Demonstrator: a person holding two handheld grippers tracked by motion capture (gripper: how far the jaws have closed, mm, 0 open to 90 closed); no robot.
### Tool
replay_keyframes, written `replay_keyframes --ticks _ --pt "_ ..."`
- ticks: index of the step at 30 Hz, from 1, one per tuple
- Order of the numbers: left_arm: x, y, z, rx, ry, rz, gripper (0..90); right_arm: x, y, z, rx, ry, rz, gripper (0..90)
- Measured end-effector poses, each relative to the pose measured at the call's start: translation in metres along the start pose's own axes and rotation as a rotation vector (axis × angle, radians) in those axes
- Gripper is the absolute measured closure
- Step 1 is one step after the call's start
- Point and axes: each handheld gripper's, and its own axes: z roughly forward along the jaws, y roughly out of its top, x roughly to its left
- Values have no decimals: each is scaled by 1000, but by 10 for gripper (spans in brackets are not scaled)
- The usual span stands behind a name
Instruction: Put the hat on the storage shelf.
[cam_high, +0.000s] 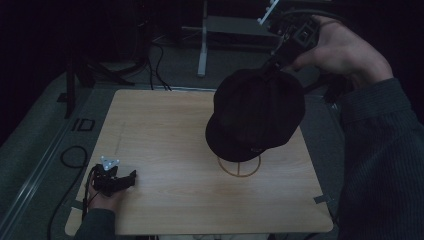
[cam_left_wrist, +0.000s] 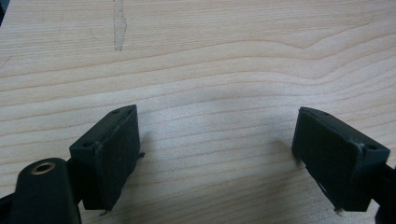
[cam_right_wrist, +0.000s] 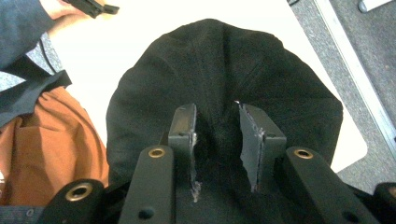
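Black cap, pinched in your right gripper, hangs above ring stand at 6 o'clock; left gripper gapes empty.

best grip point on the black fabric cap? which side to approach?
Probably the crown top, from above. The black fabric cap hangs over the round wooden stand on the light wooden table, brim lowest. The right gripper already pinches a fold of soft crown cloth between its jaws, which bunches easily. The left gripper rests open on the table.

Black cap hangs tilted above wooden ring stand
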Motion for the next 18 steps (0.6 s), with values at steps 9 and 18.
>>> replay_keyframes --ticks 9,18 --pt "0 0 0 -2 0 -3 152 -13 -6 6 7 -21 32 668" --pt "0 0 0 -3 0 -3 152 -19 -6 12 34 -38 59 668"
